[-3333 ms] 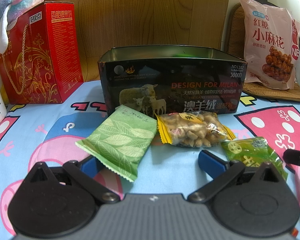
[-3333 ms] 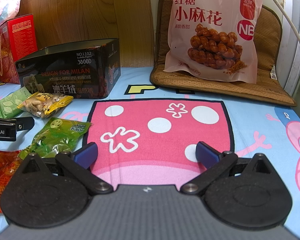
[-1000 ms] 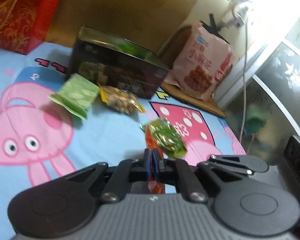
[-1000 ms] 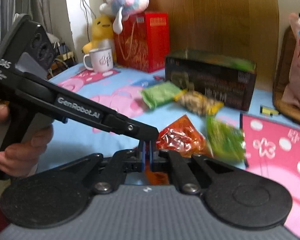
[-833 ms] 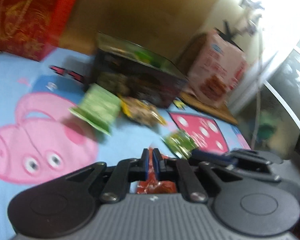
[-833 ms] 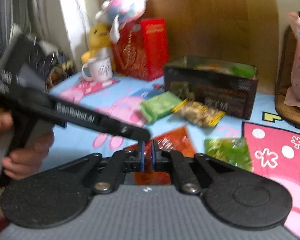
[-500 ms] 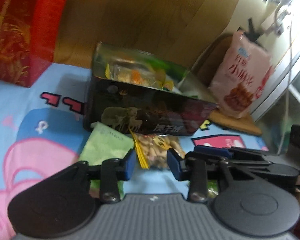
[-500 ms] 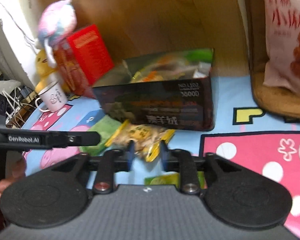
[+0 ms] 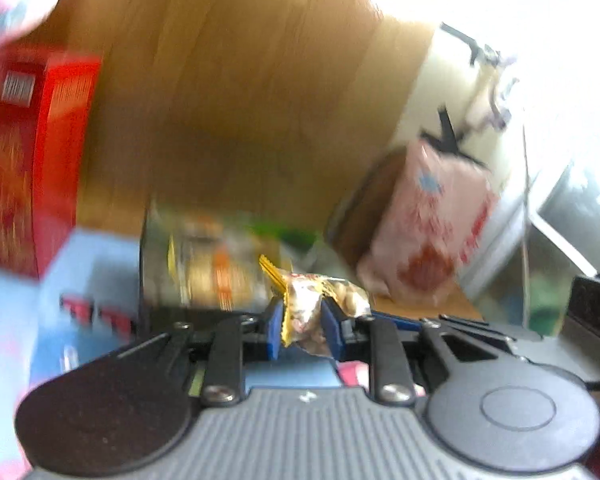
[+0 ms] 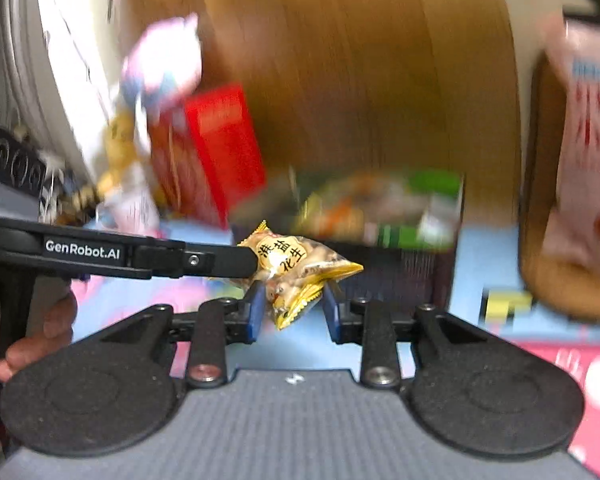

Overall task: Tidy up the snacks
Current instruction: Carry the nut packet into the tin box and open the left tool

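Note:
A yellow-edged peanut packet (image 9: 320,300) hangs in the air in front of the dark tin box (image 9: 156,316). My left gripper (image 9: 303,330) has its jaws closing, and both blue pads press on the packet's left end. In the right wrist view the same packet (image 10: 296,268) sits between the pads of my right gripper (image 10: 293,308), whose jaws are closing onto its lower corner. The left gripper's black finger (image 10: 204,260) reaches in from the left to the packet. The tin box (image 10: 400,272) behind holds several snack packets, all blurred.
A red gift box (image 9: 20,160) stands left of the tin, under a plush toy (image 10: 164,64). A big pink snack bag (image 9: 432,236) leans on a brown cushion at the right. A hand (image 10: 40,332) holds the left gripper. Wooden panel behind; patterned cloth (image 10: 560,364) below.
Half a second ago both grippers stood open around the peanut packet lying before the tin. Both have since closed on it and lifted it off the cloth, toward the tin.

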